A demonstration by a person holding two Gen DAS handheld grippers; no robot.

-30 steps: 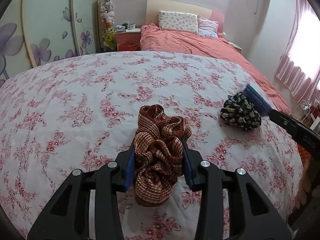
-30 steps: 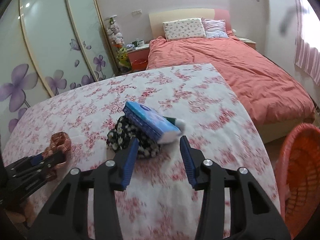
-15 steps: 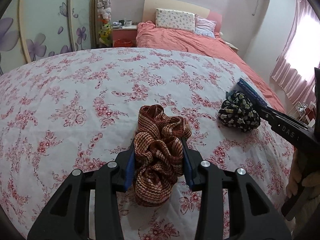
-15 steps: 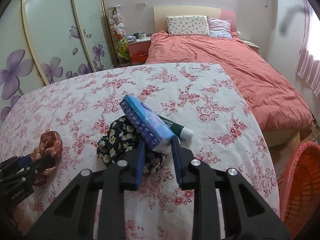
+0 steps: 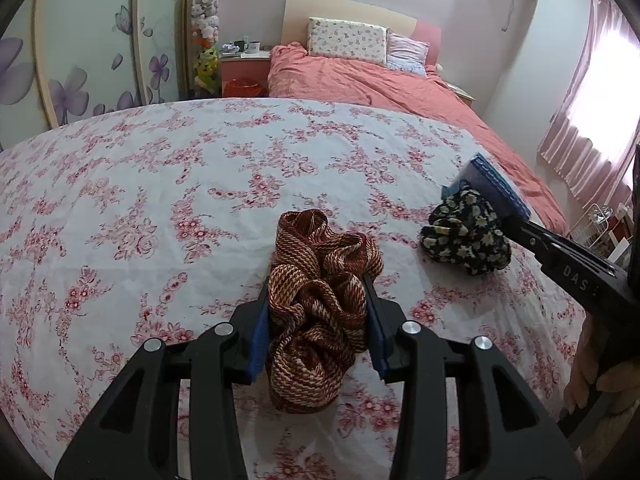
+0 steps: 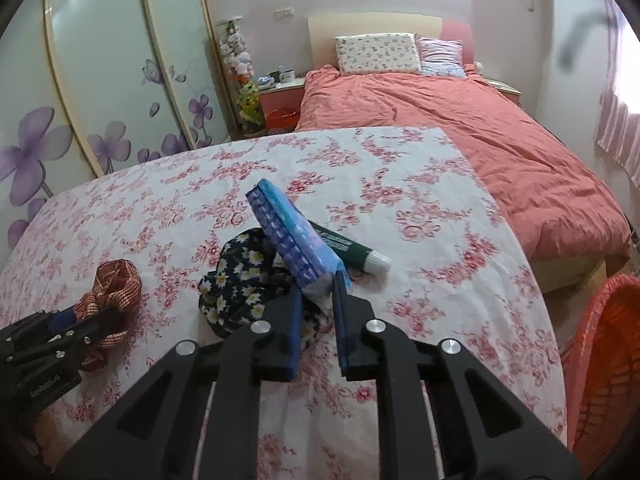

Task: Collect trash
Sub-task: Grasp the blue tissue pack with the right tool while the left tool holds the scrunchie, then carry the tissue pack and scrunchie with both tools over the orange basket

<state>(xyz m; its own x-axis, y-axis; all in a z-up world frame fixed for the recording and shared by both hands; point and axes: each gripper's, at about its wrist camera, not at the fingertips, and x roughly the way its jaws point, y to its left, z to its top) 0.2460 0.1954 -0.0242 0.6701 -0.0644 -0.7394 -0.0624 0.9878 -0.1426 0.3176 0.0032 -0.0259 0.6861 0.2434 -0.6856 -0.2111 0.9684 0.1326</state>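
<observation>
Two grippers are at work over a table covered in a white cloth with pink flowers (image 5: 168,184). The left gripper (image 5: 317,322) has its blue pads pressed against both sides of a crumpled brown-and-cream woven cloth (image 5: 320,304), which bulges out ahead of and below the fingers and rests on the tablecloth. The right gripper (image 6: 317,312) has just been closing its jaws, and they now pinch the near, lower corner of a blue packet (image 6: 292,240). The packet tilts up and away from the fingers, leaning on a bunched black cloth with white and yellow flowers (image 6: 240,280) that lies just to its left on the table. On the packet's other side, touching or just beside it, lies a dark green tube with a white cap (image 6: 352,250), the cap pointing right.

In the left wrist view the right gripper comes in from the right edge, with the blue packet (image 5: 496,188) sticking up above the black floral cloth (image 5: 464,236), which sits apart from the brown cloth. A hand (image 5: 600,388) shows at the lower right around that gripper's handle.

Off the table's right edge stands an orange mesh basket (image 6: 600,364). Beyond the table are a bed with a coral-pink cover (image 6: 460,120), two pillows, a bedside stand and wardrobe doors printed with purple flowers (image 6: 80,92).
</observation>
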